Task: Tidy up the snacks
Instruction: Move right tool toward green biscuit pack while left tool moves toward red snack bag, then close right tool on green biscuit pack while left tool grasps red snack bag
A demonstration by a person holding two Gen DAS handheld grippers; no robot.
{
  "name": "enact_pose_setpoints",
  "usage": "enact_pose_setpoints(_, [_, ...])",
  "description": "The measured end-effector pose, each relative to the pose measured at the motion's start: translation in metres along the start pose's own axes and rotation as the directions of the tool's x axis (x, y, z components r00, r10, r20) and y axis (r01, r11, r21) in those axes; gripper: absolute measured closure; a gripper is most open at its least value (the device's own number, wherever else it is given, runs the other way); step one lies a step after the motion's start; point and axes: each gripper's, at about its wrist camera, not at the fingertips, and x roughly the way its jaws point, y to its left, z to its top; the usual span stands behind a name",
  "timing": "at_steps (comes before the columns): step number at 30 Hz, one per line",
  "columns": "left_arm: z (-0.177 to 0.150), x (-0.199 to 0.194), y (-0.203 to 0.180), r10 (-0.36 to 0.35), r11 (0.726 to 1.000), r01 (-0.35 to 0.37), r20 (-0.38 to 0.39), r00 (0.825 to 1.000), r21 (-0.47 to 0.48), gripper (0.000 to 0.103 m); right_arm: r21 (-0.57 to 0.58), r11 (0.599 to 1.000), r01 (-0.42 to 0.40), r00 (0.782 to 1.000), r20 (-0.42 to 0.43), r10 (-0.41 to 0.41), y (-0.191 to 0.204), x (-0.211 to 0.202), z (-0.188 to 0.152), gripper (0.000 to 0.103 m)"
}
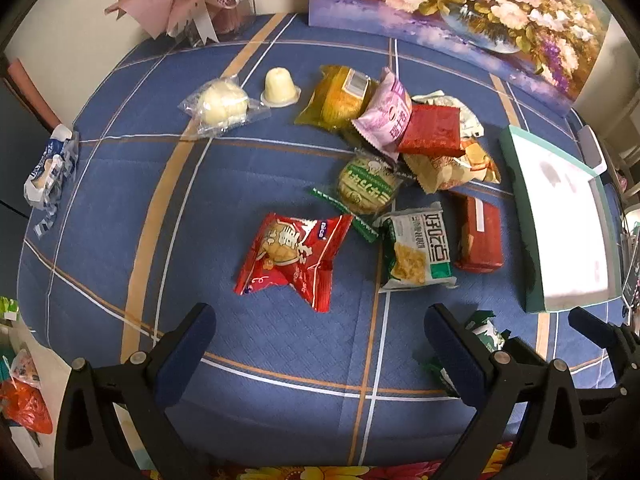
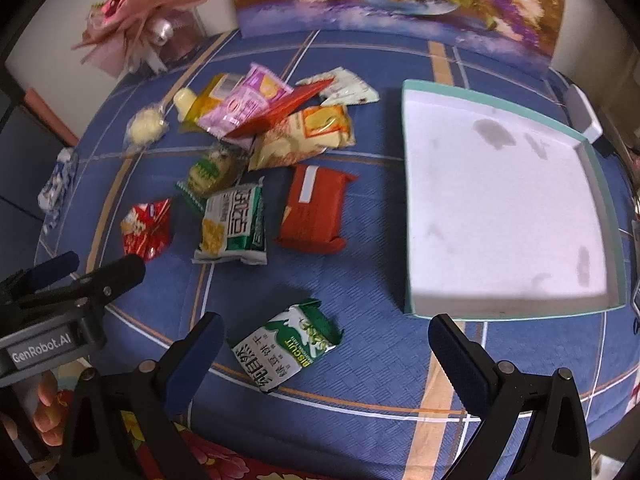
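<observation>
Counting thirteen snack packets (image 2: 230, 224), one teal tray (image 2: 412, 200), two grippers (image 2: 326, 344).

Blue plaid tablecloth (image 1: 256, 344) covers the table. A floral painting (image 1: 460, 12) leans on the back wall, pink wrapped bouquet (image 2: 132, 20) just left of it.

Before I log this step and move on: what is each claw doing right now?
Left claw: open, holding nothing.
Right claw: open, empty, above the green biscuit packet.

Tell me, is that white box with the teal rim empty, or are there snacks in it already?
Empty. The box shows only its bare white floor with a few grey smudges; all the snack packets lie outside it on the blue cloth.
</observation>
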Motion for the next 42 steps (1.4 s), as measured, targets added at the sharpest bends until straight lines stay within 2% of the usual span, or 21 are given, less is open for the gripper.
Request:
enact_pose_setpoints(10, [-0.002, 0.006, 0.009, -0.052, 0.997, 0.05, -0.035, 0.998, -0.055, 0.0, -0.17, 0.985, -0.026, 0.987, -0.158, -0.002, 0.029, 0.035, -0.001, 0.0])
enact_pose_setpoints(17, [-0.001, 0.008, 0.012, -0.062, 0.996, 0.059, -0.043, 0.997, -0.063, 0.0, -0.264, 0.964, 0.012, 0.967, -0.242, -0.079, 0.046, 0.063, -0.006, 0.0])
enact_pose_setpoints(23, [0.002, 0.013, 0.015, -0.066, 0.995, 0.062, -0.049, 0.997, -0.077, 0.0, -0.3, 0.952, 0.064, 0.963, -0.233, -0.138, 0.057, 0.08, -0.006, 0.005])
enact_pose_setpoints(24, [0.002, 0.014, 0.016, -0.065, 0.995, 0.061, -0.051, 0.997, -0.079, 0.0, -0.297, 0.953, 0.062, 0.964, -0.231, -0.135, 0.061, 0.087, -0.002, 0.005])
enact_pose_setpoints(29, [0.003, 0.018, 0.016, -0.075, 0.994, 0.069, -0.062, 0.995, -0.089, 0.0, -0.281, 0.958, 0.062, 0.968, -0.216, -0.126, 0.049, 0.08, 0.005, 0.022])
enact_pose_setpoints(34, [0.009, 0.024, 0.018, -0.108, 0.99, 0.1, -0.073, 0.992, -0.1, 0.0, -0.243, 0.968, 0.071, 0.971, -0.206, -0.123, 0.039, 0.08, 0.015, 0.026])
enact_pose_setpoints(42, [0.024, 0.038, 0.028, -0.108, 0.991, 0.1, -0.082, 0.991, -0.089, 0.003, -0.178, 0.983, 0.054, 0.976, -0.2, -0.09, 0.021, 0.085, 0.028, 0.031])
